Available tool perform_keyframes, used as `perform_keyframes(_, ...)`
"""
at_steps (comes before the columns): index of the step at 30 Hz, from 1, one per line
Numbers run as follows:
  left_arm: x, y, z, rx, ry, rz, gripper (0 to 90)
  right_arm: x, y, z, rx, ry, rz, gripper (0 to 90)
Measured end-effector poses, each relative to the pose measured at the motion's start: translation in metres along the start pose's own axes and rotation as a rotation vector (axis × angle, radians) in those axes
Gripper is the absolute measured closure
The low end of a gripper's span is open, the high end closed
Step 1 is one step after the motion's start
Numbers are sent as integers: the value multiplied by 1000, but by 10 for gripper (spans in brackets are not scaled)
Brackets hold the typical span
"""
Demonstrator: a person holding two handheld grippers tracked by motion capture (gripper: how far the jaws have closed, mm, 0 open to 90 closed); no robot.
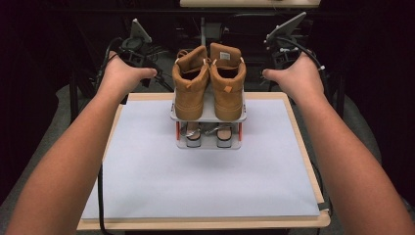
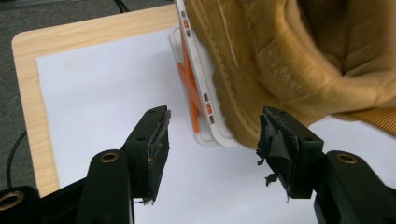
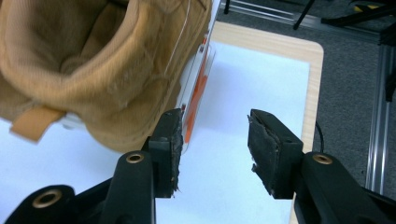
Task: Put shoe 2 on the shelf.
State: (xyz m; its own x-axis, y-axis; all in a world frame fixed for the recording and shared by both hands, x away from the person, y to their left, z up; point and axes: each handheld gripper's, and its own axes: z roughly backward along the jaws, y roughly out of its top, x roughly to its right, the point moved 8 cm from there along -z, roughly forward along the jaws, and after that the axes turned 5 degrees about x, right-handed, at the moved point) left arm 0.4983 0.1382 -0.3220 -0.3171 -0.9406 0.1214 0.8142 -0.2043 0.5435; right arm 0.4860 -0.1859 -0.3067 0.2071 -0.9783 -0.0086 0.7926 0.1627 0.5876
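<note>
With both hand-held grippers' jaws apart and empty beside the boots (image 1: 209, 81), close each squarely on a boot's outer side.

The high view looks forward and down from above the person's side, taking in the whole table (image 1: 205, 223). Each gripper view rides close behind its own jaws, looking down past the two-tier shoe rack (image 2: 205, 116). All three share the tan boots (image 1: 209, 81), probably one boot per gripper view.
</note>
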Motion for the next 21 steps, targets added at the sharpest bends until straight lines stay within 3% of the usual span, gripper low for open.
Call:
perform_keyframes(8, -9, -20, -7, -31, -25, -23, 428, 8, -21, -1, -21, 26, 15, 547)
perform_keyframes(14, -13, -37, -13, -41, -61, -30, 429, 7, -42, -1, -21, 82, 40, 543)
perform_keyframes(21, -18, -55, -20, -51, -74, -48, 451, 9, -72, -14, -41, 111, 65, 541)
